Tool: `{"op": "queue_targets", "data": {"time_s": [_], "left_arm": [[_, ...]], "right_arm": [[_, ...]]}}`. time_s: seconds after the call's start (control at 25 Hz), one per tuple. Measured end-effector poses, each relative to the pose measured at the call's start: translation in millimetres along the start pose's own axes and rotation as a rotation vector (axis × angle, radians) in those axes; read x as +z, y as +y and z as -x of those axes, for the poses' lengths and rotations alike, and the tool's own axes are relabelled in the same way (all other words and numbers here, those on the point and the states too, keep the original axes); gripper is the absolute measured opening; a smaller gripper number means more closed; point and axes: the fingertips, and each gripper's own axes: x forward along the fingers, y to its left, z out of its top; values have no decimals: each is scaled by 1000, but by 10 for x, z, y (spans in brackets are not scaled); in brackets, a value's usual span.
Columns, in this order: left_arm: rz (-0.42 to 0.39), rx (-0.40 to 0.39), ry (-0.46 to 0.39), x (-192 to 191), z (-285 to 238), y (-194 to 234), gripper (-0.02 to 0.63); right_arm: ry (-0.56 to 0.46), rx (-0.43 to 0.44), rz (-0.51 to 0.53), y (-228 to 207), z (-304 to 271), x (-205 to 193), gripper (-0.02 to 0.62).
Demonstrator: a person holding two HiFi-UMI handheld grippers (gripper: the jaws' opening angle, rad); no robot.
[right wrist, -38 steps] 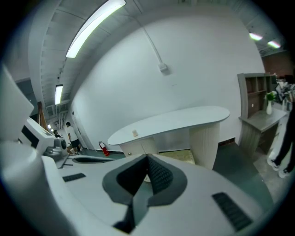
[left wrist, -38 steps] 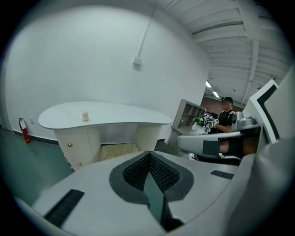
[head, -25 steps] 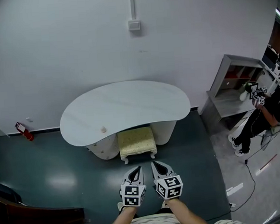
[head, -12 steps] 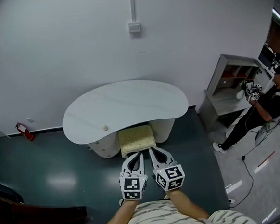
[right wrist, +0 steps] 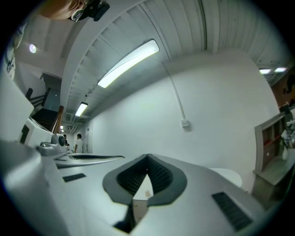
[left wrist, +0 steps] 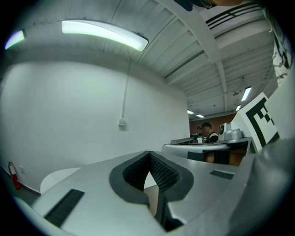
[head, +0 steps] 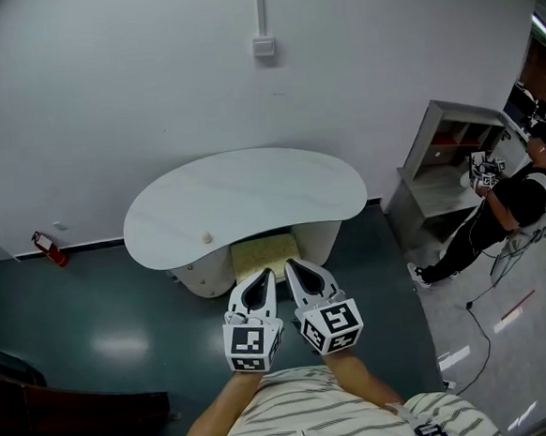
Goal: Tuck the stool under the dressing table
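Pale-yellow cushioned stool (head: 263, 254) sits tucked beneath the kidney-shaped, smooth white dressing table (head: 243, 201), only its near edge showing. Left gripper (head: 266, 277) and right gripper (head: 290, 266) are side by side just in front, tips toward it. Both have jaws together, holding nothing. Black-and-white square markers on cubes. Dark ribbed pads (left wrist: 161, 173). Glossy teal floor (head: 112, 319).

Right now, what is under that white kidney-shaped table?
A pale yellow cushioned stool, its front edge showing, beside the table's white rounded base. Its back part is covered by the tabletop.
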Motion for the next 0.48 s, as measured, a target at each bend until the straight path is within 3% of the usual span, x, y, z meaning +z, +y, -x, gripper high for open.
{"op": "queue_targets", "data": {"time_s": [0.48], "left_arm": [[-7, 2, -64, 86, -16, -20, 6]], "right_arm": [[-60, 1, 38, 19, 30, 112, 14]]}}
